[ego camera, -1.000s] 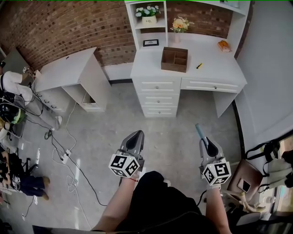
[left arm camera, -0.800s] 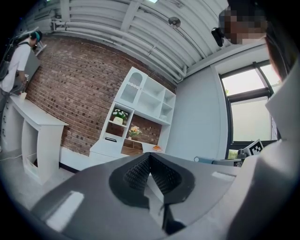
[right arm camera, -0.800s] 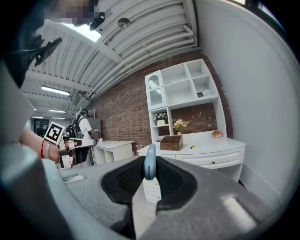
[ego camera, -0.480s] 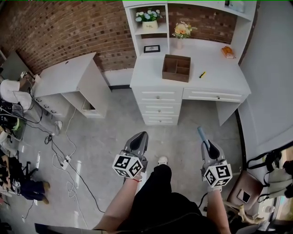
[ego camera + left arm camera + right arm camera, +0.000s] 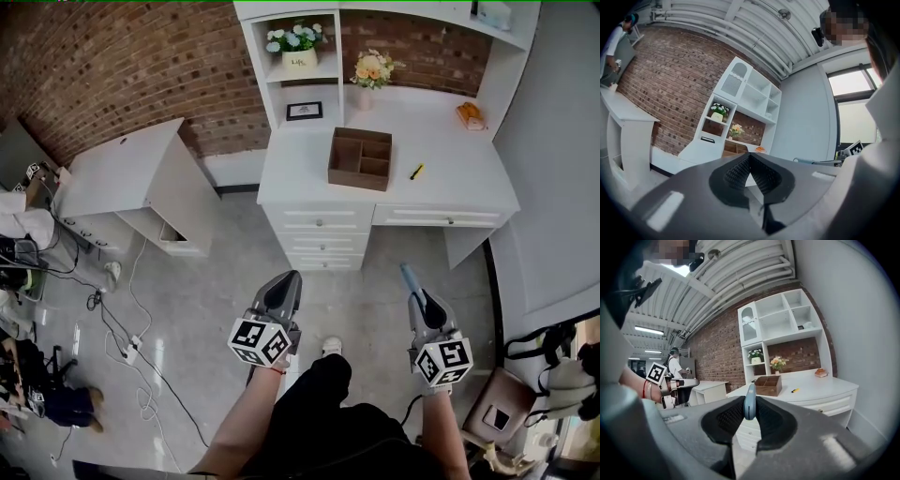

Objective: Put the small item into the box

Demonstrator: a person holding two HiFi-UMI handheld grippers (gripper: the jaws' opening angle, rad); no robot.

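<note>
A brown wooden box (image 5: 360,157) with compartments stands on the white desk (image 5: 441,192) ahead; it also shows in the right gripper view (image 5: 768,385) and the left gripper view (image 5: 733,149). My right gripper (image 5: 418,298) is shut on a slim blue item (image 5: 410,275), which sticks up between the pads (image 5: 750,404). My left gripper (image 5: 284,283) is shut with nothing in it (image 5: 749,157). Both grippers hang over the floor, well short of the desk. A small yellow item (image 5: 416,172) lies to the right of the box.
An orange object (image 5: 471,114) sits at the desk's back right. Flower pots (image 5: 298,49) stand on the shelves. Another white desk (image 5: 122,169) stands at the left, with cables (image 5: 141,328) on the floor. A person (image 5: 19,225) is at the left edge, and a bag (image 5: 502,403) lies at the right.
The desk and box have come nearer and lower in the head view as I step forward. Both grippers keep their pose, and the blue item stays held.
</note>
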